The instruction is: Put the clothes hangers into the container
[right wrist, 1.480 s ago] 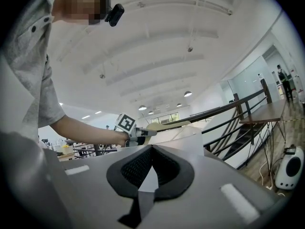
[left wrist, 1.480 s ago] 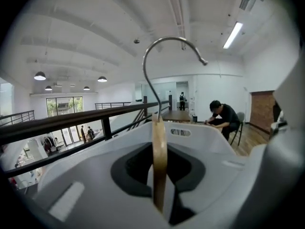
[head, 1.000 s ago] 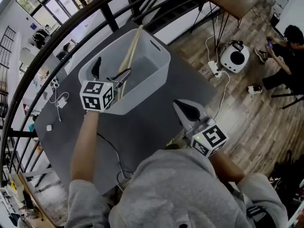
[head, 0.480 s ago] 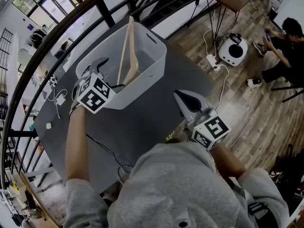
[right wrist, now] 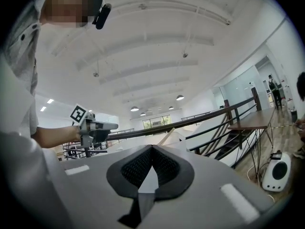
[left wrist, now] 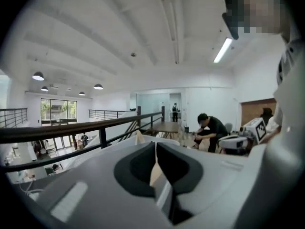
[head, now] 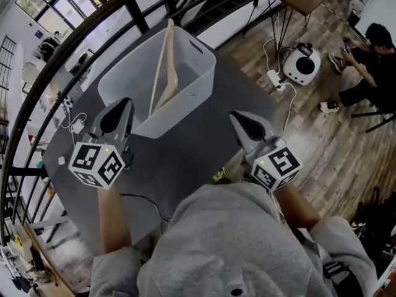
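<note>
The white container (head: 205, 59) stands toward the far side of the dark grey bench (head: 185, 159), close to the black railing (head: 74, 54). The pale wooden clothes hangers (head: 164, 73) are inside it, leaning on end, with a top tip poking up past the far rim (how many there are I cannot tell). The left hand-held gripper (head: 124, 107) hangs over the bench just beside the container's near left corner and clear of its wall. Its jaws have just been closing and now meet, clenched on nothing; the left gripper view shows the same tips (left wrist: 156, 144) pressed together with only the container's edge beyond them. The right hand-held gripper (head: 238, 119) sits over the bench's right part, well apart from the container, also clenched and empty, its jaws (right wrist: 152, 148) touching at the tip. A white charger with its cable (head: 77, 126) lies on the bench's left edge. On the wooden floor to the right stand a rounded white device (head: 303, 64) and a power strip (head: 274, 78), and a seated person (head: 371, 60) is beyond them.
</note>
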The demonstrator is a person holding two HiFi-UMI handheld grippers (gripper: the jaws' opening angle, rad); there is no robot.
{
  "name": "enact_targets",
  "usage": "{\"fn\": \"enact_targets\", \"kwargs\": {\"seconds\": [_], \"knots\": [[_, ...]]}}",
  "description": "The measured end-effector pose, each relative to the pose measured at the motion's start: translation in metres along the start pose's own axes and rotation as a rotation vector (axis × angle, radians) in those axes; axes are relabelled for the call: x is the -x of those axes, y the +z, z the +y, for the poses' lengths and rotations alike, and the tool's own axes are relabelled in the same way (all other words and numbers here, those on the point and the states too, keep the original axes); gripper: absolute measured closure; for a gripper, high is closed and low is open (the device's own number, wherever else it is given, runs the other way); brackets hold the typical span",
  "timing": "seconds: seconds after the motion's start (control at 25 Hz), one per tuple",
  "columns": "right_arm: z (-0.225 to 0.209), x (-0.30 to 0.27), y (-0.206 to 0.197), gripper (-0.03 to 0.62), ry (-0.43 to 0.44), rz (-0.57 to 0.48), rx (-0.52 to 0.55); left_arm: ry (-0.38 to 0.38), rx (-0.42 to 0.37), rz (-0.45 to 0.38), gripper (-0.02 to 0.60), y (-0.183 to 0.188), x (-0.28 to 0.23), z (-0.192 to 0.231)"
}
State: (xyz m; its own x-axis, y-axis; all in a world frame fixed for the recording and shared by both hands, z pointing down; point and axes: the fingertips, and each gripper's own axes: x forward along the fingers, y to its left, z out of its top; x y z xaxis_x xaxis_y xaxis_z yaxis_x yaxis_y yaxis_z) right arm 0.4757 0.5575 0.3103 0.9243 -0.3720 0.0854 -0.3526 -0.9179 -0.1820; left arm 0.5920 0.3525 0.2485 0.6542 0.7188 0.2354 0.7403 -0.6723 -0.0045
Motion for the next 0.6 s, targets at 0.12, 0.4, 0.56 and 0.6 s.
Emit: {"fn": "enact_targets", "kwargs": {"seconds": [0.12,0.4,0.56,0.6], "knots": [[0.001,0.003,-0.001,0.595,-0.010,0.006,0.010,0.017,0.107,-0.071,0.566,-0.013,0.027,-0.021],[0.030,0.008,0.001,0.595,0.019,0.000,0.035,0.033,0.265,-0.075,0.569,-0.069,0.071,-0.059],[0.057,0.006,-0.001,0.595,0.059,0.000,0.047,0.056,0.326,-0.112,0.569,-0.076,0.102,-0.058],[0.063,0.006,-0.002,0.595,0.065,-0.002,0.055,0.075,0.327,-0.127,0.569,-0.076,0.110,-0.057]]}}
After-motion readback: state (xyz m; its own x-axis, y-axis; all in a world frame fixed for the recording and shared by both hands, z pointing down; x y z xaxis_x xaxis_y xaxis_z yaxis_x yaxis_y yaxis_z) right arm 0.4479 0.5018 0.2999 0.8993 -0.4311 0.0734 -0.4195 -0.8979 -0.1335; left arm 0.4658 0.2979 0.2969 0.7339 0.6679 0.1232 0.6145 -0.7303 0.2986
